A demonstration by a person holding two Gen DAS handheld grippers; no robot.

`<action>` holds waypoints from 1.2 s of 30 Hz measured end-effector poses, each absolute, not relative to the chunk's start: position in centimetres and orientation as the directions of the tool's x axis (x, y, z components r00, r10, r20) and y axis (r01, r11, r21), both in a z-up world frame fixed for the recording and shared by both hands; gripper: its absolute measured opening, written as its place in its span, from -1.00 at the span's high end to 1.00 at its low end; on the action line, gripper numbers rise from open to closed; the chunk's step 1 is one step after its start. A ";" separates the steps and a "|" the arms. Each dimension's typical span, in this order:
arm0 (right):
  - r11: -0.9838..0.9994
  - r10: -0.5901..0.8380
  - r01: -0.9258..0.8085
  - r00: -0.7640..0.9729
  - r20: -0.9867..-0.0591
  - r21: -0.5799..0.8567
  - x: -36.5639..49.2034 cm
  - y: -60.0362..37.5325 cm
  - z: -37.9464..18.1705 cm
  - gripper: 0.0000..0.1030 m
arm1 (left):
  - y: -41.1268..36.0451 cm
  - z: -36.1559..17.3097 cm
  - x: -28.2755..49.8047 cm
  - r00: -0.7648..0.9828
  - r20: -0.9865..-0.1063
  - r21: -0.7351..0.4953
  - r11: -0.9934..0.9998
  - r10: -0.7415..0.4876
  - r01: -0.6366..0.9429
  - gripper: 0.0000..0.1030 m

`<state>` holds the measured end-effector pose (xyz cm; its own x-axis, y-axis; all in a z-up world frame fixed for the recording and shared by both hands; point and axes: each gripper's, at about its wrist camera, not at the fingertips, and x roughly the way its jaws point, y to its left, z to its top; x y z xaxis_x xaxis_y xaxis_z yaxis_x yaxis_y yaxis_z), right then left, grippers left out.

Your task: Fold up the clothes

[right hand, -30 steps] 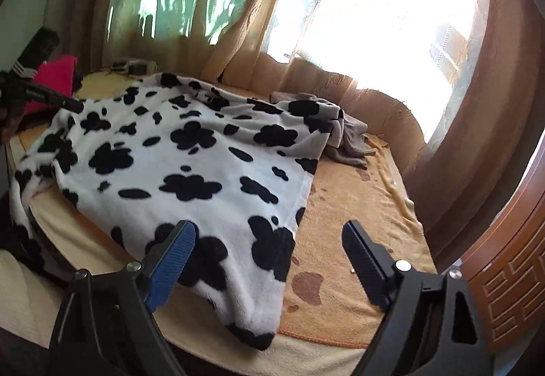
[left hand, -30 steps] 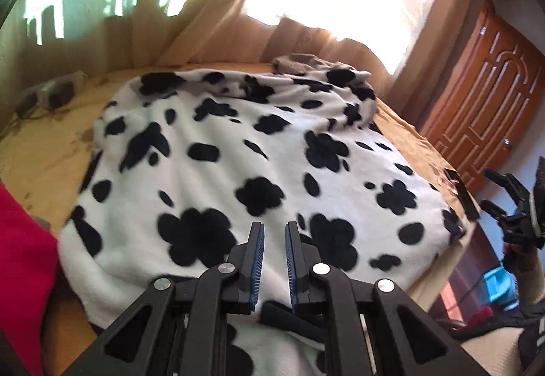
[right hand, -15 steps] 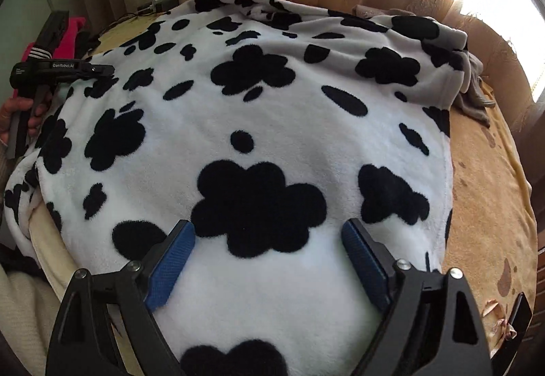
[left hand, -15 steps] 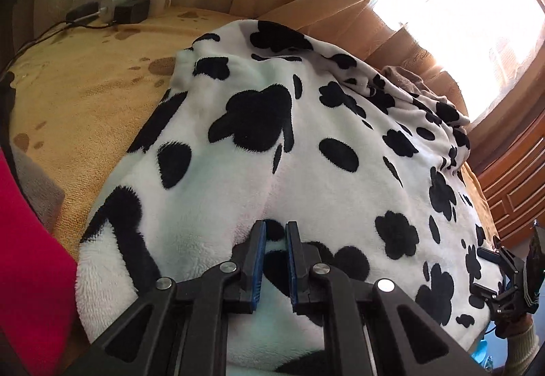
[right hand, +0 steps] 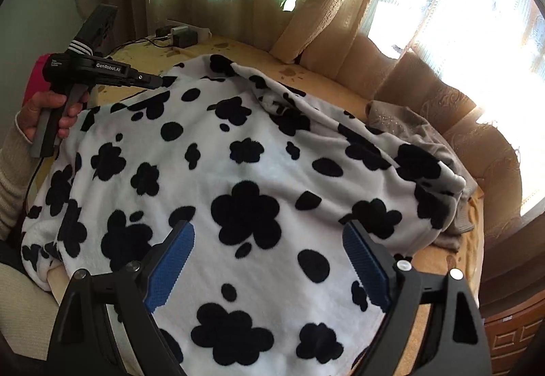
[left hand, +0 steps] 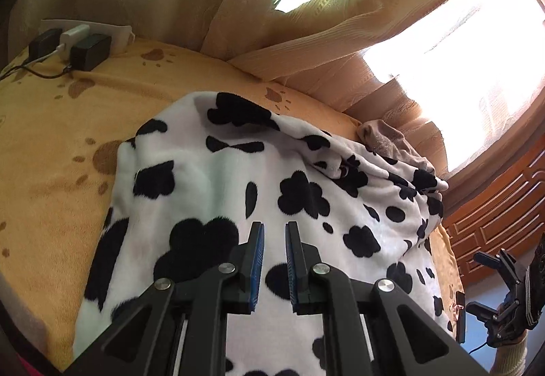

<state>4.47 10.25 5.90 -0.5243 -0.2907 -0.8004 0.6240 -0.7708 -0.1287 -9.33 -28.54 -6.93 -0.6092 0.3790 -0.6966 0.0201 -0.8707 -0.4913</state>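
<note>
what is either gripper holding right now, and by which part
Nothing, as far as shows. The right gripper stands open above the spotted fleece; the left gripper is nearly shut, with no cloth visibly pinched in it.

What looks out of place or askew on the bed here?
The cow-print fleece lies rumpled, its far edge bunched over a crumpled grey garment by the curtain. A power strip with chargers sits on the yellow bedspread.

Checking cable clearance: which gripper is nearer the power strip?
Left. The left gripper hangs just short of the power strip; the right gripper is across the blanket.
</note>
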 end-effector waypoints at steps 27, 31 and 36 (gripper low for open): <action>-0.909 -0.197 0.404 -0.634 -0.748 -0.102 -5.3 21.1 2.5 -0.79 | -30.4 -10.8 -12.4 -0.563 -0.778 -0.450 -0.872 0.278 0.191 0.92; -0.962 -0.173 0.271 -0.685 -0.708 -0.027 -9.6 26.5 5.7 -0.79 | -28.2 -7.6 -11.5 -0.605 -0.753 -0.421 -0.896 0.259 0.139 0.91; -0.879 -0.471 0.255 -0.602 -0.645 0.404 -14.3 30.7 4.6 -0.63 | -24.7 -4.9 -11.6 -0.600 -0.730 -0.429 -0.903 0.328 0.029 0.91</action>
<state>-14.30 30.68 4.64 -0.6017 -0.4708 -0.6453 0.2546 -0.8788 0.4037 -11.55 -24.67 -4.93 -0.6000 0.3275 -0.7299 0.0294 -0.9027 -0.4293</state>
